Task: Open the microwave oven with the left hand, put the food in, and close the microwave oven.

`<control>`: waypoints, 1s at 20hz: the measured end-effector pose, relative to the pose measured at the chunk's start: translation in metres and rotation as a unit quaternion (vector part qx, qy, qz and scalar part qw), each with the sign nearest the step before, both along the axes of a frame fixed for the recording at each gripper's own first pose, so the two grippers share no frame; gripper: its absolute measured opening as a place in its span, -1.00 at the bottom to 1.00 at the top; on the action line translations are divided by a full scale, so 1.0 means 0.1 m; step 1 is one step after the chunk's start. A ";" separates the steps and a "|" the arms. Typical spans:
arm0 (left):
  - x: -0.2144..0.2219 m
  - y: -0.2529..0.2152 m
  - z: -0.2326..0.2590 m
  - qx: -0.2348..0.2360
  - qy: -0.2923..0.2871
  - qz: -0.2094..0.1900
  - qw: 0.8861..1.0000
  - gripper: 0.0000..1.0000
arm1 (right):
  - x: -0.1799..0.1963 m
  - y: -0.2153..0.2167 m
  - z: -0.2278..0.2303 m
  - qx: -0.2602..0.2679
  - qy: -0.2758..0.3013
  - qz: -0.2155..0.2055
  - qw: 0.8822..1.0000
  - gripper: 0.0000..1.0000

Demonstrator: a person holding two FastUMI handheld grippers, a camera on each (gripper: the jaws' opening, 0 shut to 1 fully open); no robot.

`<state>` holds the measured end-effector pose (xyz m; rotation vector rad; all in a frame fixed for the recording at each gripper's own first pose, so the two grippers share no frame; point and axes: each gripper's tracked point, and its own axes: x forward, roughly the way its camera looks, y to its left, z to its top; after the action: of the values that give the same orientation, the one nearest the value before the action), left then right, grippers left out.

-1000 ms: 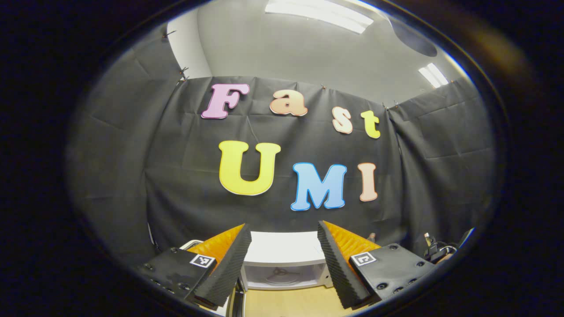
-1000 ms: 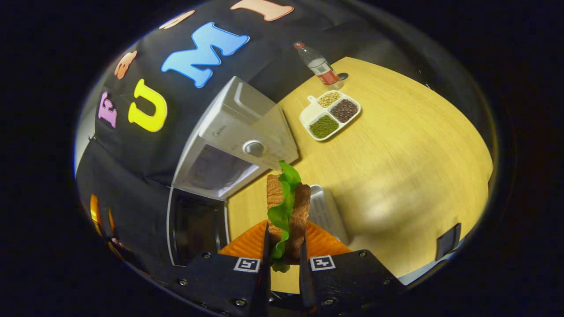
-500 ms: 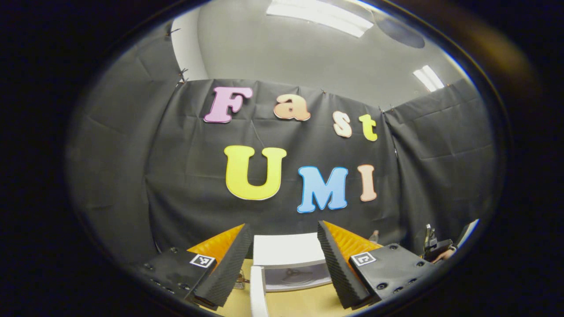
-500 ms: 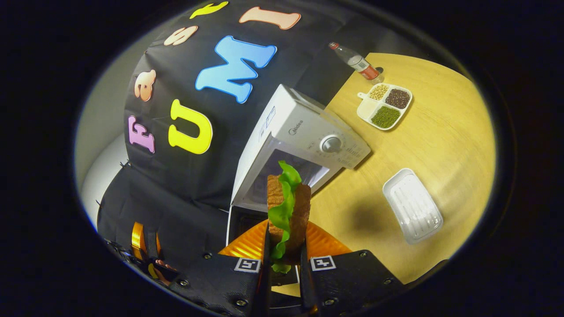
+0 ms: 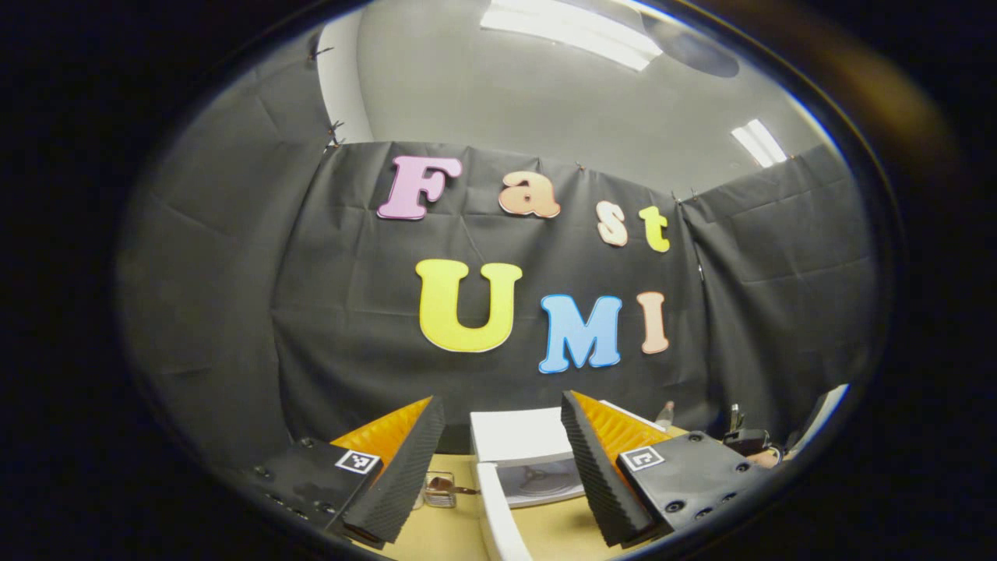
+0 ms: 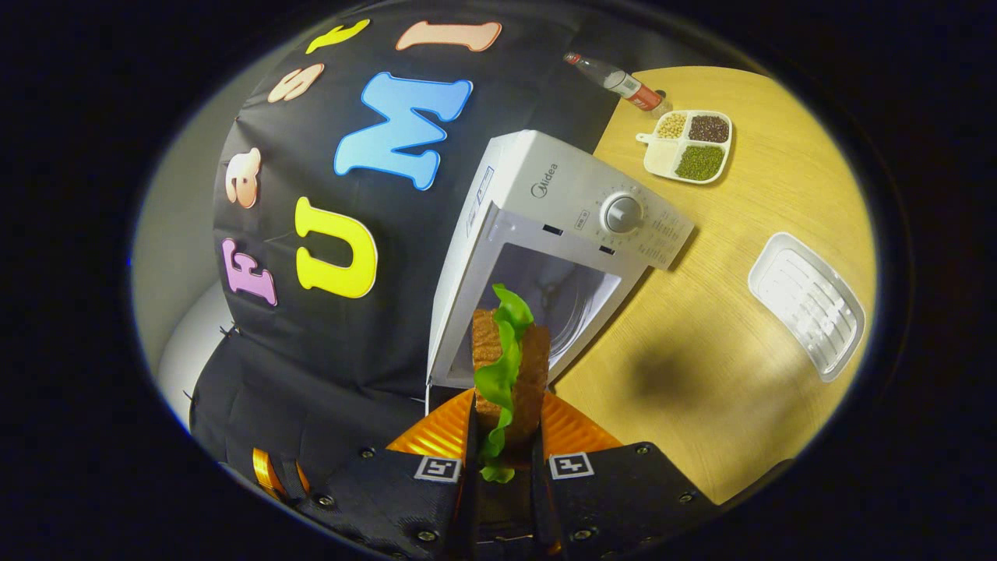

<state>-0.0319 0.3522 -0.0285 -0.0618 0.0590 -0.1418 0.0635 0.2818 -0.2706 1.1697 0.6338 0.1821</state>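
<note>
With white microwave oven (image 6: 545, 234) open and right gripper (image 6: 502, 436) pinching brown lettuce sandwich (image 6: 510, 366): insertion step; next, forward into cavity.

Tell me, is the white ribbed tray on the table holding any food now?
No, in the right gripper view the white ribbed tray lies bare on the table; the sandwich sits in the right gripper.

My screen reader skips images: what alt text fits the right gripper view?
The right gripper holds a sandwich before the open microwave on a wooden table, beside a white tray, a bean dish and a bottle.
</note>
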 end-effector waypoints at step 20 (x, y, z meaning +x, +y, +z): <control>-0.29 0.31 -0.04 0.028 0.026 0.086 0.996 0.94 | 1.18 0.56 -0.63 0.037 0.009 -0.098 0.994 -0.46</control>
<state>-0.0612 0.3836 -0.0328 -0.0139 0.1090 0.0345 0.1811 0.3377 -0.3333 1.2990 0.5281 0.0297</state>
